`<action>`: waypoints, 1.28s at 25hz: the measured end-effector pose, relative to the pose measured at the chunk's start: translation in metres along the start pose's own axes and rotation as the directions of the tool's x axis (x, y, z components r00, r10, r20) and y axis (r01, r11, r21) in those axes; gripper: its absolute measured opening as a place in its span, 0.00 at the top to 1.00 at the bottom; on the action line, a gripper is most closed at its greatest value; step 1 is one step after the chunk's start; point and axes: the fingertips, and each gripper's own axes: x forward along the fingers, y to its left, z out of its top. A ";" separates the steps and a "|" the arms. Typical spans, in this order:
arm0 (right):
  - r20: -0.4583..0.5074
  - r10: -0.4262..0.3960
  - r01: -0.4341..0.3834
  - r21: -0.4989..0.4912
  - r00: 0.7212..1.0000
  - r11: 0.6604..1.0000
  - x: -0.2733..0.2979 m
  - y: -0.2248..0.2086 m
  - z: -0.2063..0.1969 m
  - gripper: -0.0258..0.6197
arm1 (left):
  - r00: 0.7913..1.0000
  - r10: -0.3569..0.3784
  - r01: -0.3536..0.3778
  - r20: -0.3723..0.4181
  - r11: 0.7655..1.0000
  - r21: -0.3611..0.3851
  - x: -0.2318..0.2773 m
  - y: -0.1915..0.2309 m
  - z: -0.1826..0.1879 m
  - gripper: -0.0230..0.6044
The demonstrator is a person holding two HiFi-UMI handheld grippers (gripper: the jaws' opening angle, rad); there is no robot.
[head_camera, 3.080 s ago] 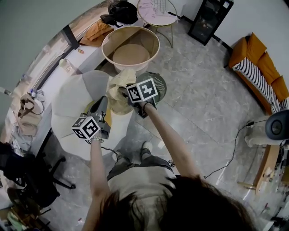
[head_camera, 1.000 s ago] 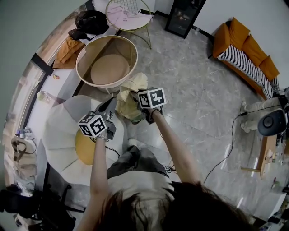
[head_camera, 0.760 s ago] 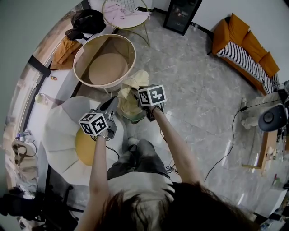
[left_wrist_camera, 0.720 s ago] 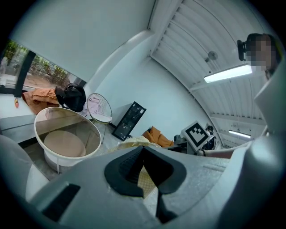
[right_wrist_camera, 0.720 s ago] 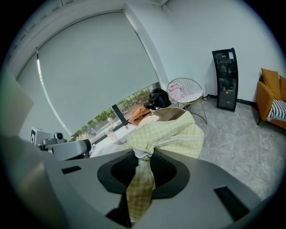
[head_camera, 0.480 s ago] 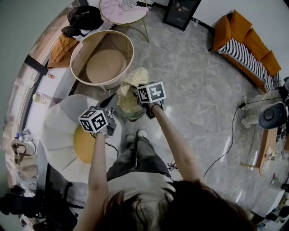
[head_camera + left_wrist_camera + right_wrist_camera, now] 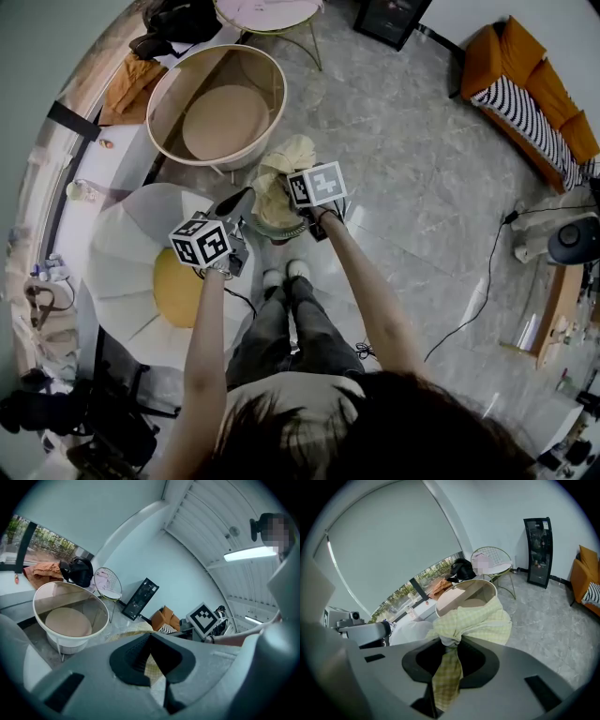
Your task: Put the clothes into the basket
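Note:
A pale yellow checked garment (image 7: 281,173) hangs bunched between my two grippers, above a small round mesh thing (image 7: 277,228) on the floor. My right gripper (image 7: 289,194) is shut on it; in the right gripper view the cloth (image 7: 478,620) runs down into the slit of my right gripper (image 7: 450,641). My left gripper (image 7: 236,202) meets the garment's left edge, and checked cloth (image 7: 126,633) fills the narrow slit of my left gripper (image 7: 150,637). The big round beige basket (image 7: 258,70) stands a little beyond, holding no clothes, and shows as the basket (image 7: 101,616) and the basket (image 7: 459,595).
A white egg-shaped rug (image 7: 122,253) with a yellow centre lies at the left. Behind the basket are a wire chair (image 7: 267,11), a black bag (image 7: 183,14) and an orange cloth (image 7: 127,80). The person's feet (image 7: 286,274) stand below the garment. An orange sofa (image 7: 525,75) and a floor cable (image 7: 469,319) are at the right.
Both grippers have sunk a little with the garment, which now hangs lower over the mesh thing. The person's feet have come into view beneath it.

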 end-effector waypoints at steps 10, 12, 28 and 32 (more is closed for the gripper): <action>-0.093 -0.024 0.024 0.000 0.995 1.000 0.042 -0.020 -0.030 0.84 | 0.999 0.029 -0.030 -0.019 0.999 -0.045 0.014 0.019 -0.026 0.95; -0.109 -0.035 0.035 0.001 0.993 0.999 0.051 -0.026 -0.037 0.84 | 0.999 0.034 -0.035 -0.020 0.998 -0.052 0.016 0.023 -0.029 0.95; -0.181 -0.028 0.041 0.068 0.983 0.997 0.103 -0.042 -0.068 0.70 | 0.997 0.059 -0.065 -0.052 0.992 -0.106 0.025 0.062 -0.053 0.95; -0.184 -0.029 0.042 0.068 0.983 0.997 0.106 -0.043 -0.068 0.70 | 0.997 0.060 -0.065 -0.054 0.992 -0.112 0.027 0.065 -0.053 0.95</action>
